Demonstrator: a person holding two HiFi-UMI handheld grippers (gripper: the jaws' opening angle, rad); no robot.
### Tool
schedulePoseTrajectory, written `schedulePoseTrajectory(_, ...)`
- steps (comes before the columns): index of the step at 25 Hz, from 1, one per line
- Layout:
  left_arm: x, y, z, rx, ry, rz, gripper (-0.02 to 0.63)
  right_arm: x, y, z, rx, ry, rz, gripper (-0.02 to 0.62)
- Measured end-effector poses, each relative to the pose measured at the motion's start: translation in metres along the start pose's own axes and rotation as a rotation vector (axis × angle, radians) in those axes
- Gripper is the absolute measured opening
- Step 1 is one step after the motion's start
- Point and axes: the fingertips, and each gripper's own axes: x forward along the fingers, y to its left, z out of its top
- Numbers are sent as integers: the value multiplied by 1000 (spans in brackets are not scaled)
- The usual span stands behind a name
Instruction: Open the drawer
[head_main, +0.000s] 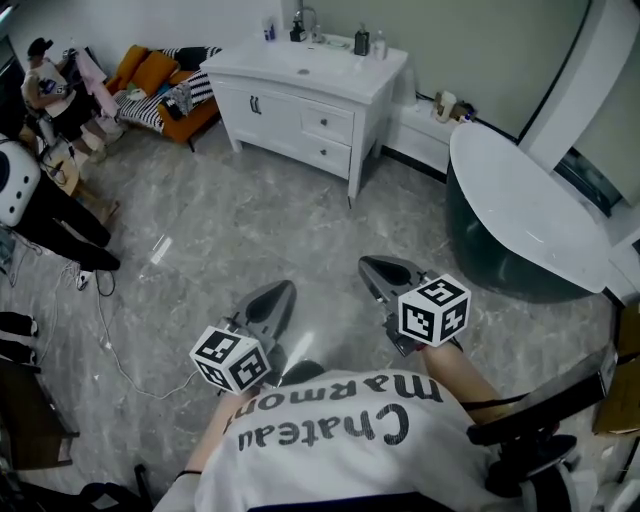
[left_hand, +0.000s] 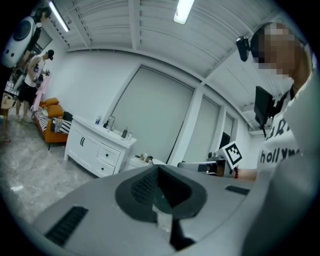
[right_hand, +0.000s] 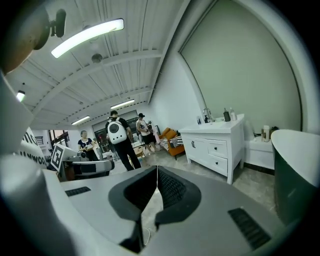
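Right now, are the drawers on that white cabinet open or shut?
Shut. Both drawers sit flush with the front of the white cabinet, with no gap showing.

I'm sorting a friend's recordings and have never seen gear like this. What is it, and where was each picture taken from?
There is no robot here. A person holds a pair of grey tongs in each hand, and each pair carries a black-and-white marker cube.

The head view comes from a camera on the person's head, looking down at the left tongs and the right tongs above a grey marble floor. The two gripper views come from cameras riding on the tongs, looking along their jaws.

Both pairs are shut and hold nothing.

Across the floor, apart from both tongs, stands a white vanity cabinet with two small drawers that look closed. A white oval bathtub is on the right.
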Motion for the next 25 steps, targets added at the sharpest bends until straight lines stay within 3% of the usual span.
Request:
schedulePoseTrajectory(7,7,2,11,-6,-29,-30,8,8,-8,2,34,-4,-7,12)
schedulePoseTrajectory(13,24,11,25,118,-30,-78,8,24,-19,6,62,-16,-24,12)
schedulePoseTrajectory(18,51,41,41,124,-9,-105,8,48,-33,17,74,-15,-47,12)
schedulePoseTrajectory(25,90,101,83,112,11,-135,8,102,-56,63,58,-42,-88,12)
